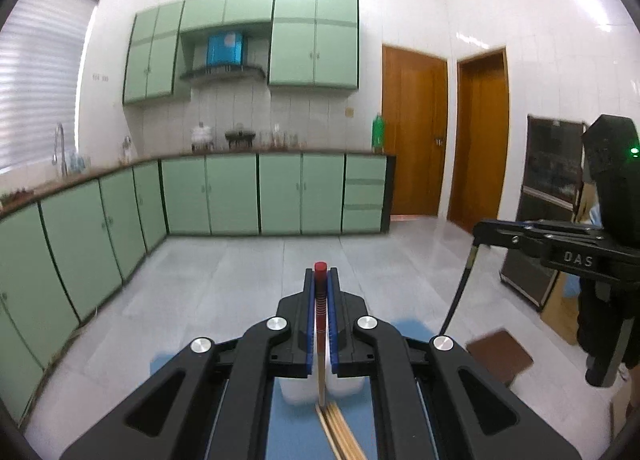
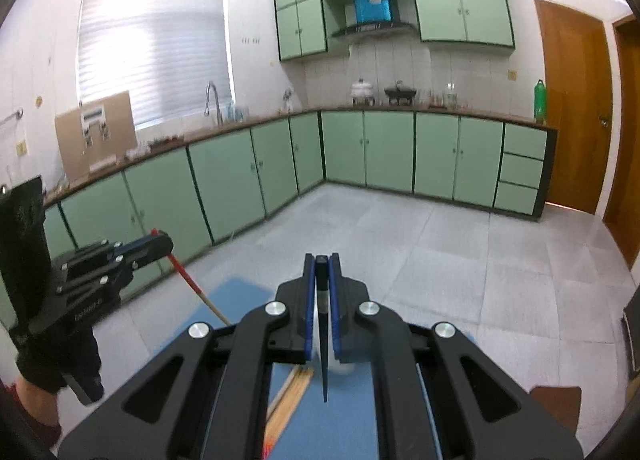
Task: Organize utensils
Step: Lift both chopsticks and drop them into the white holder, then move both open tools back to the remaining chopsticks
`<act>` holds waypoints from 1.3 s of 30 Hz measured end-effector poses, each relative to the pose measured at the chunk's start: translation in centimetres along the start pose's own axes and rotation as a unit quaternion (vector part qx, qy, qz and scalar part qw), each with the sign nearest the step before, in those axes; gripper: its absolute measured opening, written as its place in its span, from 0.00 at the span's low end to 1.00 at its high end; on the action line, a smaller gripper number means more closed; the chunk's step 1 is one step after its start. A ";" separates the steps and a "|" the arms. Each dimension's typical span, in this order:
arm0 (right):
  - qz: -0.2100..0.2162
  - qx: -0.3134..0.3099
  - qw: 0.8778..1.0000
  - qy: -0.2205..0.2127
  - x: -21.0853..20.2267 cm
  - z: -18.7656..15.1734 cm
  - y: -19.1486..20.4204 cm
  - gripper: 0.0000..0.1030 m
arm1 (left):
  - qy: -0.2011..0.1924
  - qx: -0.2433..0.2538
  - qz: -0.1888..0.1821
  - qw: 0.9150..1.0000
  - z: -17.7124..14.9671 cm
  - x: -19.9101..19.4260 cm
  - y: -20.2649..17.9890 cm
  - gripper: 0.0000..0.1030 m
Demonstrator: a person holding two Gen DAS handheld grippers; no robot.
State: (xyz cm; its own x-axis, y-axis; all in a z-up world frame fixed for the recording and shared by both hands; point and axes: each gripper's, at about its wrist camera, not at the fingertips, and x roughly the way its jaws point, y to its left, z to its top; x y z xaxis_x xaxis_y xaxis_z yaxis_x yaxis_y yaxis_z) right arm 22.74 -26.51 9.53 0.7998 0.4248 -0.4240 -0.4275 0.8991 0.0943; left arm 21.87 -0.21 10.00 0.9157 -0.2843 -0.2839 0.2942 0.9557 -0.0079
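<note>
Though partly hidden, chopsticks point(image 1: 338, 434) beneath jaws.

Green cabinets point(image 2: 368, 151), grey tiled floor point(image 2: 440, 252), blinded window point(image 2: 154, 47), wooden doors point(image 1: 414, 135).

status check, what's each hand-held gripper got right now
Left hand-held gripper shut on red-tipped chopstick. Right hand-held gripper shut on black chopstick. More chopsticks below on blue mat.

Both tongs, left point(image 1: 321, 280) and right point(image 2: 321, 272), raised, clamped shut.
</note>
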 end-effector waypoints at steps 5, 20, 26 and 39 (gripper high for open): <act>-0.011 0.019 0.999 -0.038 2.7 3.8 -1.9 0.06 | -0.041 0.008 0.028 0.999 2.7 3.1 0.3 0.05; -0.047 0.041 0.997 0.036 12.9 -0.8 -4.1 0.20 | 0.056 -0.036 0.021 0.998 -2.6 11.9 1.6 0.24; -0.086 0.041 0.995 0.017 9.6 -3.6 -4.5 0.58 | 0.056 -0.030 0.024 0.998 -4.6 9.0 1.6 0.43; -0.099 0.068 0.988 0.097 3.5 -20.4 -0.3 0.88 | 0.186 -0.067 0.027 0.980 -18.9 2.2 -0.6 0.67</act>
State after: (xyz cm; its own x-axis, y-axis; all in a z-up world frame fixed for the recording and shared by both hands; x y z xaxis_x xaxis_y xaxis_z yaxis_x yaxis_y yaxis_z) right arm 17.07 -27.45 -10.32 0.7607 0.2232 -0.6095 -0.2000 0.9739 0.1070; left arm 18.53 0.02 -8.74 0.7585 -0.2102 -0.6168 0.1873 0.9769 -0.1027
